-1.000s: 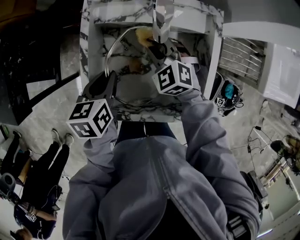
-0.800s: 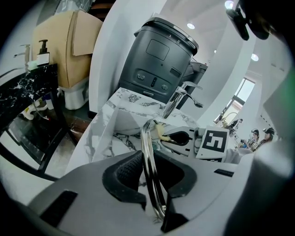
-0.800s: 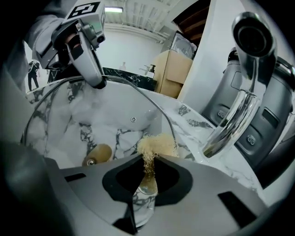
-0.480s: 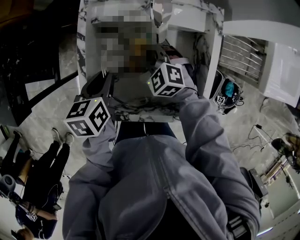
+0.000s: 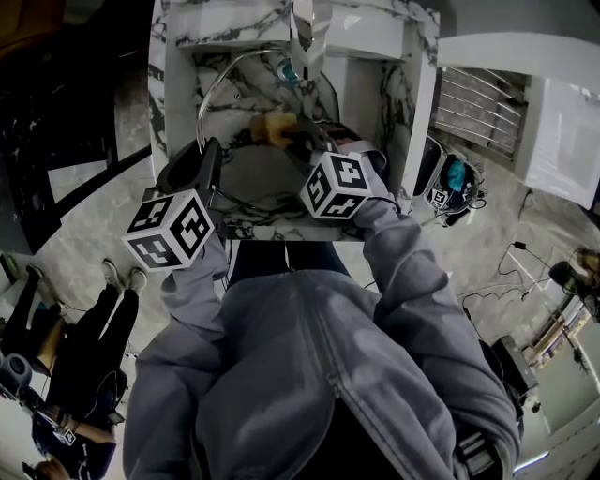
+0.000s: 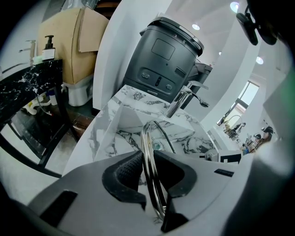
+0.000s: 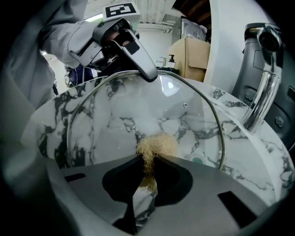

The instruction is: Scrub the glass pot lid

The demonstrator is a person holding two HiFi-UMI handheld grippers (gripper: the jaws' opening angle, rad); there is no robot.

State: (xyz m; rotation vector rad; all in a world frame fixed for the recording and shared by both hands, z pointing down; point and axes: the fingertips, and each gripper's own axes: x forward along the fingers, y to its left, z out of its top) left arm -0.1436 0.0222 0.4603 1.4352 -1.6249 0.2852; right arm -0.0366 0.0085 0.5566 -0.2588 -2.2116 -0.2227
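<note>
The glass pot lid (image 5: 246, 178) stands on edge inside the marble sink (image 5: 178, 84). My left gripper (image 5: 208, 155) is shut on its steel rim at the lid's left side; in the left gripper view the rim (image 6: 148, 143) runs edge-on between the pads of that gripper (image 6: 150, 173). My right gripper (image 5: 302, 139) is shut on a tan fibrous scrubber (image 5: 272, 127). In the right gripper view the scrubber (image 7: 154, 146) sticks out of the jaws of the right gripper (image 7: 148, 173) against the lid's glass (image 7: 184, 110). The left gripper (image 7: 146, 73) shows there at the lid's top rim.
A chrome faucet (image 5: 309, 28) rises at the sink's far edge, also the faucet (image 7: 262, 87) at right. The sink drain (image 7: 197, 161) lies behind the lid. A dark appliance (image 6: 163, 60) stands behind the sink. A metal rack (image 5: 483, 112) is at right.
My right gripper has carried the scrubber from the far part of the sink, near the faucet, down and nearer onto the lid's glass. The left gripper keeps its hold on the rim in place.
</note>
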